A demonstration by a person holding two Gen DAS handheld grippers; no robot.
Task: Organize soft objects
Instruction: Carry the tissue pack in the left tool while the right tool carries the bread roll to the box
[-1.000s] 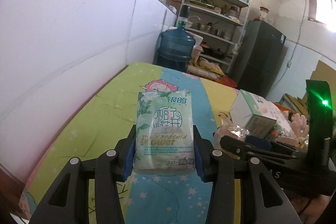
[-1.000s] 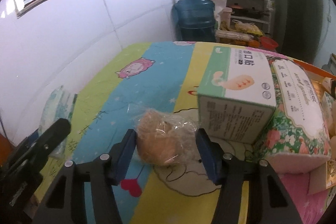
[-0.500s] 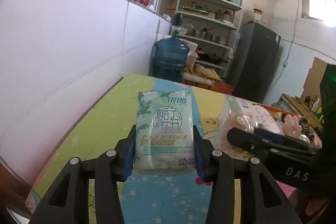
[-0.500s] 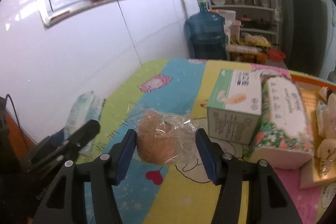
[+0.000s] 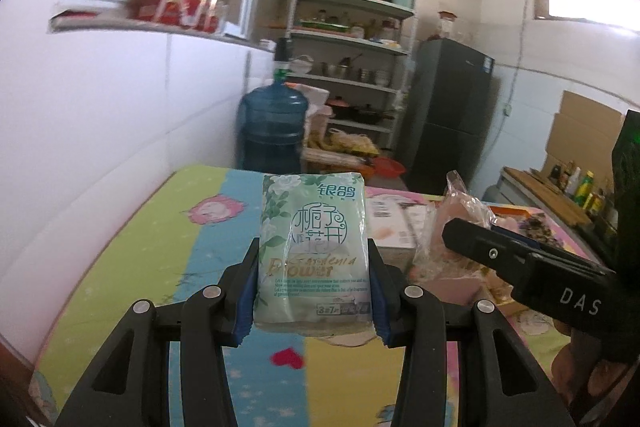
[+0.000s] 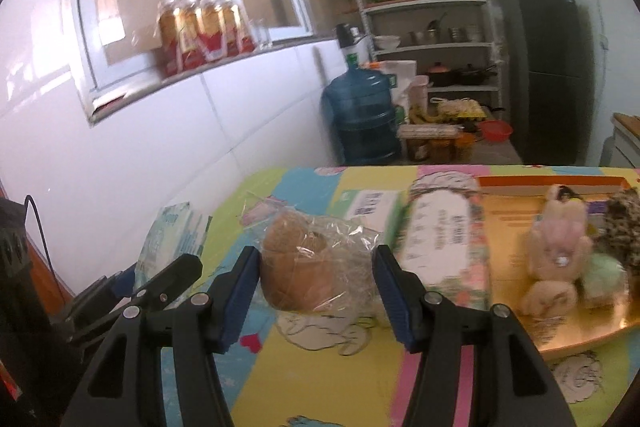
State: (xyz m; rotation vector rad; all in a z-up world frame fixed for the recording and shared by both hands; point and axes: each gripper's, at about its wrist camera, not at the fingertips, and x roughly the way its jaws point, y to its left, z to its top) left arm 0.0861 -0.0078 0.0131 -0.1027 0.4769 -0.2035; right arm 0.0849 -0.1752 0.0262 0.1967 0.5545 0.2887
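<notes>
clamping tissue pack [image 5: 312,251] in left tongs [image 5: 312,301], right tongs [image 6: 318,293] gripping wrapped bun [image 6: 300,273]

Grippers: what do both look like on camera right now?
Left gripper and right gripper match: black linkage arms with silver rivets, and blue pads on the fingers. The right one's body, seen from the left wrist, bears white letters DAS and a green light.
</notes>
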